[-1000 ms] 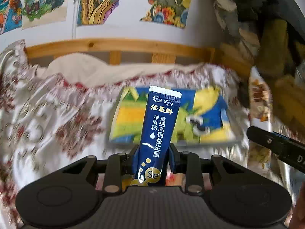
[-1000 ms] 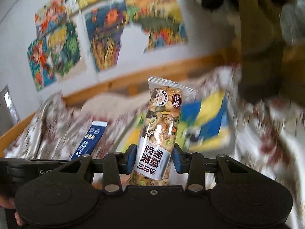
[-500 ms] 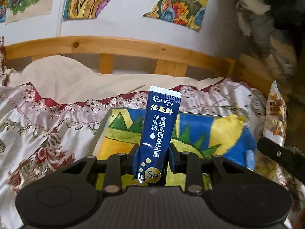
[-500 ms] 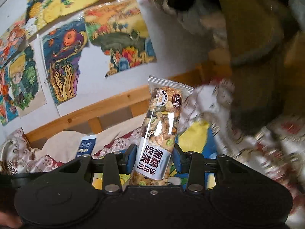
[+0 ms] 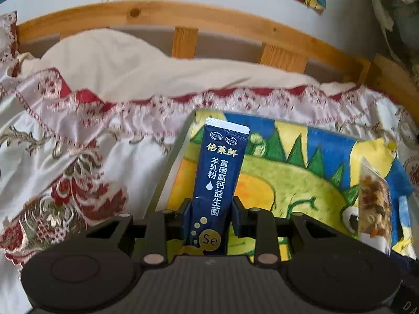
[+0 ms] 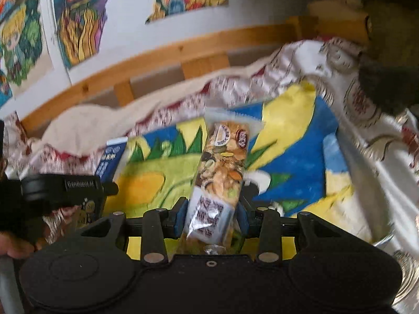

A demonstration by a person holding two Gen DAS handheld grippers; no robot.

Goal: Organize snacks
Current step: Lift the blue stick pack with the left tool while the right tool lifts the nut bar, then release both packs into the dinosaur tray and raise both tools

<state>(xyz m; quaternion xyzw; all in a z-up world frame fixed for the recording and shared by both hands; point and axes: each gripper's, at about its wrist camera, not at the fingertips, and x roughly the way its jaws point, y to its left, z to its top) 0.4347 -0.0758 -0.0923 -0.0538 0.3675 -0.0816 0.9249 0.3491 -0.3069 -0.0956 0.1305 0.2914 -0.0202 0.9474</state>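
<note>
My left gripper (image 5: 209, 217) is shut on a dark blue stick sachet (image 5: 220, 178) with white Chinese print, held upright. Below and beyond it lies a shallow tray (image 5: 174, 167) lined with a bright blue, yellow and green picture. My right gripper (image 6: 212, 214) is shut on a clear-wrapped nut bar (image 6: 222, 167), also upright, over the same tray (image 6: 348, 141). The nut bar (image 5: 374, 204) shows at the right edge of the left wrist view. In the right wrist view the blue sachet (image 6: 111, 157) and the left gripper's black body (image 6: 60, 188) appear at the left.
The tray rests on a white satin bedspread (image 5: 78, 162) with red and gold flowers. A cream pillow (image 5: 117, 60) and a wooden slatted headboard (image 5: 183, 18) lie behind it. Colourful drawings (image 6: 78, 18) hang on the wall. Dark clothing (image 6: 387, 39) hangs at the right.
Both grippers have come forward and down toward the tray, which now looks larger and closer. Each still holds its snack the same way.
</note>
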